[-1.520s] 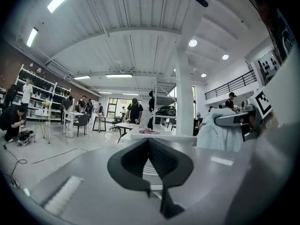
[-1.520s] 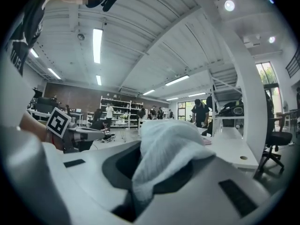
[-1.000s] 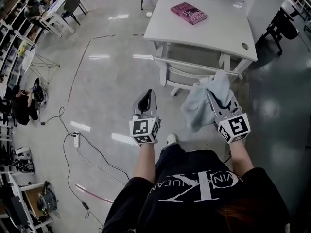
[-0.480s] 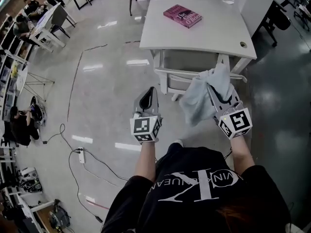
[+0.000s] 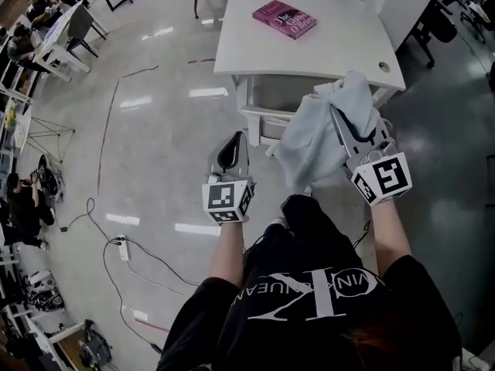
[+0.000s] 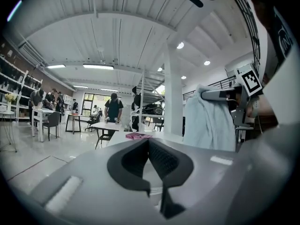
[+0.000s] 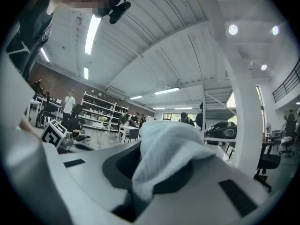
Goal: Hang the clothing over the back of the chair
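Note:
A pale blue garment (image 5: 315, 134) hangs bunched from my right gripper (image 5: 340, 114), which is shut on its upper part and holds it above the white chair (image 5: 257, 119) tucked under the white table (image 5: 309, 49). The cloth covers most of the chair back and reaches the table's near edge. In the right gripper view the garment (image 7: 168, 146) fills the jaws and hides the tips of the right gripper (image 7: 157, 170). My left gripper (image 5: 230, 147) is shut and holds nothing, left of the chair. From the left gripper (image 6: 149, 142) the garment (image 6: 208, 121) shows at the right.
A pink book (image 5: 284, 18) lies on the table's far part. Cables and a power strip (image 5: 124, 247) trail over the glossy floor at the left. Other desks with people stand at the far left (image 5: 46, 29); a black chair (image 5: 433, 25) is at the upper right.
Both grippers have moved toward the table. The right one rose with the garment, which now hangs over the chair back and up to the table edge.

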The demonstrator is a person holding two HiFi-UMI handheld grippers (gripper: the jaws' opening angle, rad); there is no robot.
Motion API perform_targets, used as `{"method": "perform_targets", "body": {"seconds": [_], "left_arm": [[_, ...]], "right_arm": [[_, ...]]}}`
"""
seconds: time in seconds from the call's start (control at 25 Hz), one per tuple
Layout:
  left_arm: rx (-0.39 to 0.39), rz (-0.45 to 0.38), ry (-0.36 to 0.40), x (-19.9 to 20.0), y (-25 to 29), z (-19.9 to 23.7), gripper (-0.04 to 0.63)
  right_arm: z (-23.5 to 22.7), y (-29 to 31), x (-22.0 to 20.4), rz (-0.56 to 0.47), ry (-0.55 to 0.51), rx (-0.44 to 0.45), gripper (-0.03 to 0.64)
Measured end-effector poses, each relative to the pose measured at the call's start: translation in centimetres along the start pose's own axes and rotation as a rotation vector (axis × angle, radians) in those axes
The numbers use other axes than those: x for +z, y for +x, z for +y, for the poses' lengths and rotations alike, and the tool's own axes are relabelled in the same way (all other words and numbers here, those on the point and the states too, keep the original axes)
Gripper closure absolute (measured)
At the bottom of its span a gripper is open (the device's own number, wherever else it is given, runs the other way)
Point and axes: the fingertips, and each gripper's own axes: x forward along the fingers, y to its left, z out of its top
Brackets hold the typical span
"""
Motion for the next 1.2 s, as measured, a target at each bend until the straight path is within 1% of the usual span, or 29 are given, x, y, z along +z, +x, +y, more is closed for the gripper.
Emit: {"method": "perform_targets", "body": {"seconds": [0.12,0.24,0.4,0.8,1.0,1.08,1.2], "left_arm": [[0.017,0.001,0.015,0.1,0.7,0.8,0.584],[0.050,-0.008,0.012,0.6,1.4,1.9,0.584],[0.080,-0.025,0.015,1.6,3.0,3.0,0.584],[0.147,-0.040,-0.002,2.3,6.9,4.9,0.584],[0.169,-0.036,-0.012,2.1,7.9,5.5,0.584],[0.174,-0.029,-0.015,2.0,8.3,5.5,0.584],[0.181,-0.017,-0.016,1.6,8.6,5.6,0.584]], "right_arm": [[-1.6,1.5,0.7,-0.015,-0.014,-0.007,0.566],[-3.6,3.0,1.2,-0.018,-0.025,-0.020,0.566],[-6.3,5.4,2.1,-0.018,-0.069,-0.021,0.566],[-12.3,11.5,4.6,-0.040,-0.145,-0.020,0.566],[-15.2,13.8,6.3,-0.056,-0.176,-0.041,0.567],[-15.5,14.4,6.2,-0.053,-0.182,-0.040,0.566],[-15.2,14.9,4.1,-0.022,-0.172,-0.019,0.566]]}}
